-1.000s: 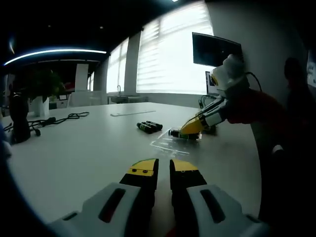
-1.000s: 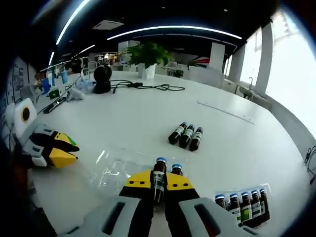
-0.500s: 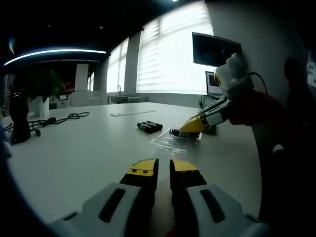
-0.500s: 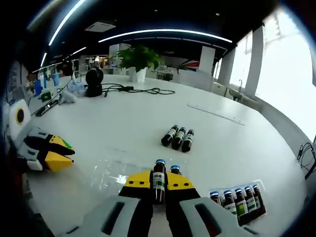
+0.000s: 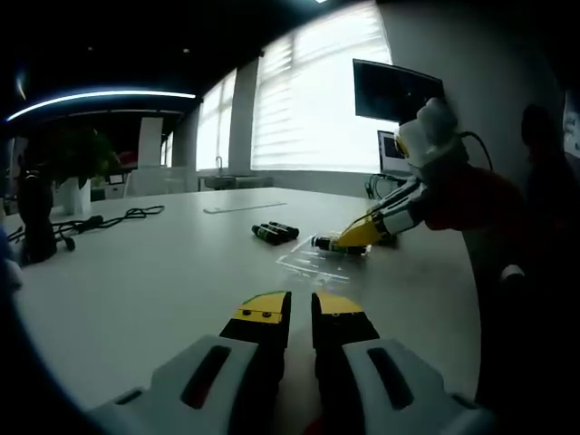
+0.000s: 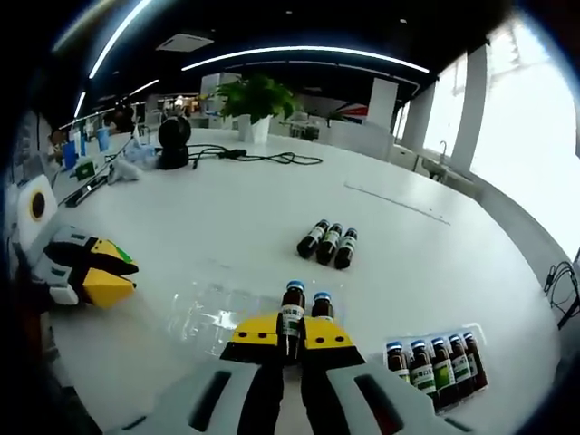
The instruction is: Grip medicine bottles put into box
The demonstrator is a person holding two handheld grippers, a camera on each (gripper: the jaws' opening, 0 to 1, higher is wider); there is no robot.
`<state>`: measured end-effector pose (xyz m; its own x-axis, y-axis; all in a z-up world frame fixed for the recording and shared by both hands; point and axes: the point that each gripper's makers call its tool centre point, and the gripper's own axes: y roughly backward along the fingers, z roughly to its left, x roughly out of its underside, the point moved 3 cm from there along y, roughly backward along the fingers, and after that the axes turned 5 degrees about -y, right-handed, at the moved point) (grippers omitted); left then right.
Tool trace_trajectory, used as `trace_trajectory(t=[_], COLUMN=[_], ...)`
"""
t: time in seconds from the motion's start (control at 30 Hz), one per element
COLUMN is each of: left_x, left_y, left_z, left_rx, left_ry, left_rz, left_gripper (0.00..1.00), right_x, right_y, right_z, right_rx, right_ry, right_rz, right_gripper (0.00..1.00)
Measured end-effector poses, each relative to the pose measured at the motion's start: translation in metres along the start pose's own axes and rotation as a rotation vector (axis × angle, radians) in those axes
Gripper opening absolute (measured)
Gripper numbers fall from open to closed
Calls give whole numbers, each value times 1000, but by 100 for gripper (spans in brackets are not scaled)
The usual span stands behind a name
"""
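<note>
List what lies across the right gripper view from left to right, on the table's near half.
left gripper → clear plastic tray → bottle held in the right gripper → tray of five bottles

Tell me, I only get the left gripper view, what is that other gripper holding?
Observer: The right gripper is shut on a dark bottle with a blue cap.
Child: Is there another one by it?
Observer: Yes, a second blue-capped bottle lies just beside it, over the clear tray.
Child: Are any packed already?
Observer: Five bottles sit in a row in a tray to the right of the gripper.
</note>
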<state>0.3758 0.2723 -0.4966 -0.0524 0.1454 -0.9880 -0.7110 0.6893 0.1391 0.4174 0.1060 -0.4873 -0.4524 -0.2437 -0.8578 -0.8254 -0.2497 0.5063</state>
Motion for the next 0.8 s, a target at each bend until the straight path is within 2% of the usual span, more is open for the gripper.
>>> trace_trajectory(t=[0.03,0.37,0.4,0.43,0.5,0.6,0.8], left_x=[0,0,0,0,0,0,0], left_y=[0,0,0,0,0,0,0], left_z=[0,0,0,0,0,0,0], left_rx=[0,0,-1,0,-1,-1,0], left_ry=[0,-1,-1,-1,-1,0,1], left_rz=[0,1,1,1,0,0,-1], left_gripper=[4,4,4,4,4,4,4], right_x=[3,3,9,7,4,3,2], right_y=[1,-2,-4,1,1,2,3], right_z=[0,-3,-1,-3,0,1,0], right_rx=[12,10,8,16,7,1,-7], right_ry=[-6,-5,-13,11,-19,-32,2], right_rz=[23,13,46,24,10,9,10], right_gripper=[0,0,0,0,0,0,0])
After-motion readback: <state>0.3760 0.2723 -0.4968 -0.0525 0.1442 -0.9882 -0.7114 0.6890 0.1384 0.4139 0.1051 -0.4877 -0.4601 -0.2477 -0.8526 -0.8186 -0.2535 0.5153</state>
